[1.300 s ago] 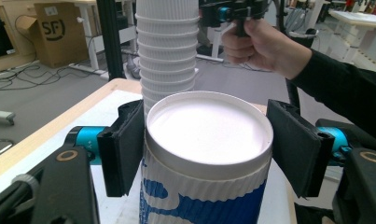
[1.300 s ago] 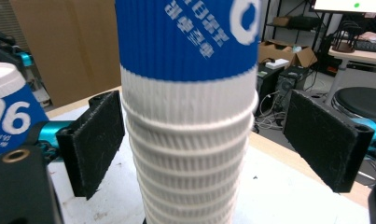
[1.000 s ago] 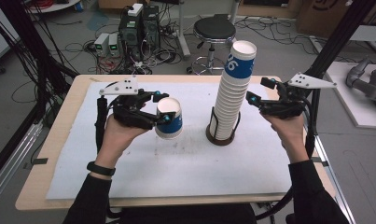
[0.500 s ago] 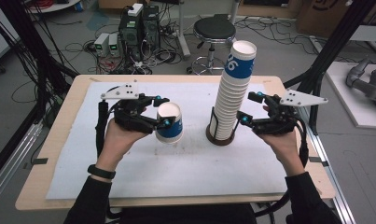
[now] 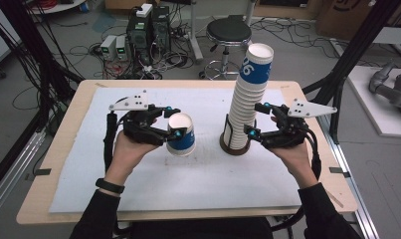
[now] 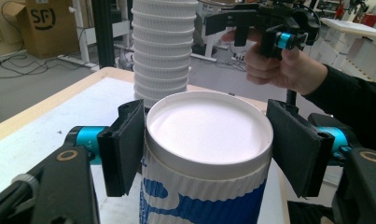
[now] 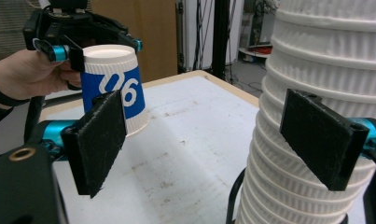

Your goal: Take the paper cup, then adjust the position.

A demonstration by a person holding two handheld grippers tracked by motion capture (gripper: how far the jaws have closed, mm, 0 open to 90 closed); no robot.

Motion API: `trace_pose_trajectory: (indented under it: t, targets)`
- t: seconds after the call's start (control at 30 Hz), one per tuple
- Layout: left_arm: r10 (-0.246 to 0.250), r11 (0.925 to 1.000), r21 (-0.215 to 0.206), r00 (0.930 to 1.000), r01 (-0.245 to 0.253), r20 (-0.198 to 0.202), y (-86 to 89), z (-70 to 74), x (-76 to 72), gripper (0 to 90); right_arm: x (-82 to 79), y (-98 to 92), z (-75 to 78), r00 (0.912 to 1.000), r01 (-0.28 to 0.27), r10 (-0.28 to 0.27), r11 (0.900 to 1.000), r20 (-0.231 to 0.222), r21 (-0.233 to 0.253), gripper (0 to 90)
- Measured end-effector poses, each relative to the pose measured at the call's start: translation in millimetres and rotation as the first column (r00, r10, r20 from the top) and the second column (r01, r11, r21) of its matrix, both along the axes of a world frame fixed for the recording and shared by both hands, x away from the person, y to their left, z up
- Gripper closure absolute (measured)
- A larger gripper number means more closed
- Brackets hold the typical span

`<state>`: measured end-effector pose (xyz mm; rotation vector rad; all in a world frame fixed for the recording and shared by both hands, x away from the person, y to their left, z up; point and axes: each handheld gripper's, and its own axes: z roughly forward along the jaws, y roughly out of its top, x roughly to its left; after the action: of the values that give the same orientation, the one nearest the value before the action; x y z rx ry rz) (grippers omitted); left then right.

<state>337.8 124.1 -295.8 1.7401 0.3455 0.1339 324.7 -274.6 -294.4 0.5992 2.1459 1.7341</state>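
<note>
reading "u6" in white on blue band of cup [image 5: 180,134], pinched by left claw [image 5: 172,124]; right claw [image 5: 256,119] spread beside cup stack [image 5: 245,107].

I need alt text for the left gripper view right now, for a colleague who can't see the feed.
The left gripper has a white and blue paper cup between its two black jaws, seen from above its closed top. Behind it rises the tall stack of white cups on the table, with the right gripper held beside the stack.

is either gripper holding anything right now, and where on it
The left gripper holds a single paper cup by its sides just under the rim. The right gripper is open beside the cup stack.
</note>
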Motion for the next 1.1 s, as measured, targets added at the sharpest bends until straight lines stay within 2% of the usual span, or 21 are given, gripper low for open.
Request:
trace_pose_trajectory:
  t: [0.07, 0.17, 0.43, 0.47, 0.67, 0.77, 0.83, 1.1]
  targets:
    - [-0.001, 1.0, -0.002, 1.0, 0.001, 0.001, -1.1, 0.3, -0.3, 30.5, -0.8, 2.2, -0.8, 1.0, 0.006, -0.006, 1.0, 0.004, -0.016, 14.8]
    - [-0.007, 1.0, -0.003, 0.9999, 0.007, -0.01, -3.3, 0.2, -1.0, 30.5, -1.0, 4.6, -2.3, 0.9999, -0.016, 0.016, 1.0, -0.005, -0.024, 14.8]
    - [-0.034, 0.9992, -0.021, 0.9994, 0.034, -0.005, -6.9, 2.4, -4.5, 30.5, -1.2, 10.6, -5.2, 0.9968, -0.078, 0.078, 0.997, -0.016, -0.017, 14.8]
    - [-0.037, 0.999, -0.028, 0.9993, 0.037, -0.007, -8.4, 2.6, -5.1, 30.5, -1.4, 12.9, -7.3, 0.9938, -0.109, 0.108, 0.994, -0.025, -0.017, 14.8]
    - [-0.058, 0.9978, -0.034, 0.998, 0.057, -0.027, -14.4, 2.5, -7.5, 30.5, -1.0, 24.9, -13.2, 0.986, -0.159, 0.158, 0.987, -0.054, -0.021, 14.8]
    - [-0.069, 0.997, -0.037, 0.9973, 0.068, -0.025, -15.8, 2.9, -8.4, 30.5, -1.1, 29.4, -16.2, 0.9828, -0.175, 0.174, 0.984, -0.062, -0.023, 14.8]
    - [-0.079, 0.996, -0.042, 0.9968, 0.079, -0.013, -18.4, 3.6, -10.4, 30.5, -2.9, 36.6, -21.6, 0.9774, -0.201, 0.2, 0.98, -0.068, -0.01, 14.8]
    - [-0.1, 0.9944, -0.034, 0.9948, 0.1, -0.018, -29.8, 3.4, -14.9, 30.5, -5.3, 60.3, -36.5, 0.9603, -0.257, 0.251, 0.966, -0.122, -0.034, 14.7]
